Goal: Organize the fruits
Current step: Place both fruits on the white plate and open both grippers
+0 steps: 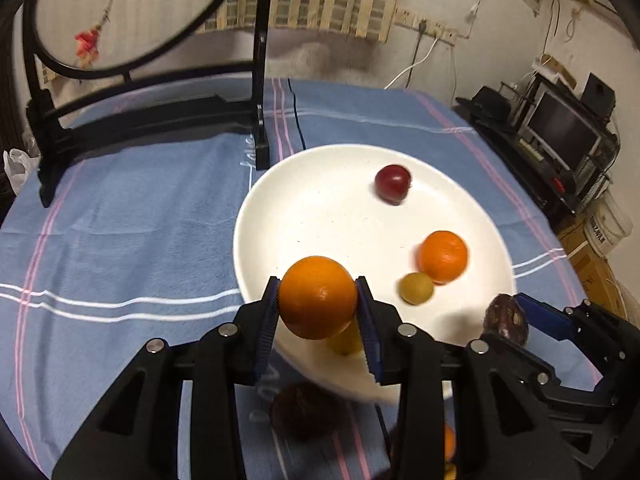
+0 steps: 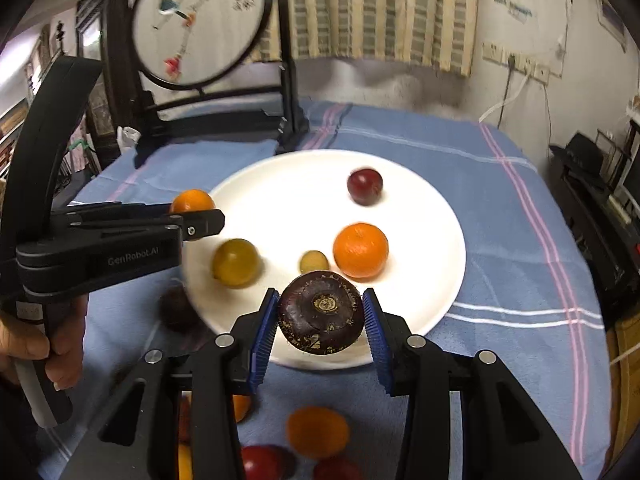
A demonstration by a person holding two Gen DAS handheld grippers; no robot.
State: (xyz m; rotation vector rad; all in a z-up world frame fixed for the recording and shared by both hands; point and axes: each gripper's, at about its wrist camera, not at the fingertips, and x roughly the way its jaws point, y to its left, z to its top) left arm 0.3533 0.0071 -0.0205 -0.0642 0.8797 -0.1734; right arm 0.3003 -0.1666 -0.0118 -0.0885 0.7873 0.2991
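Observation:
My left gripper is shut on an orange, held over the near rim of a white plate. My right gripper is shut on a dark purple round fruit above the plate's front edge. On the plate lie a red plum, a tangerine, a small yellow-green fruit and a larger yellow fruit. In the right wrist view, the left gripper carries its orange at the plate's left rim. The right gripper's dark fruit shows in the left wrist view.
A blue checked cloth covers the table. A black stand with a round embroidered screen rises at the back left. Another dark fruit lies on the cloth by the plate. Several loose fruits, one orange, sit near the front. A hand grips the left handle.

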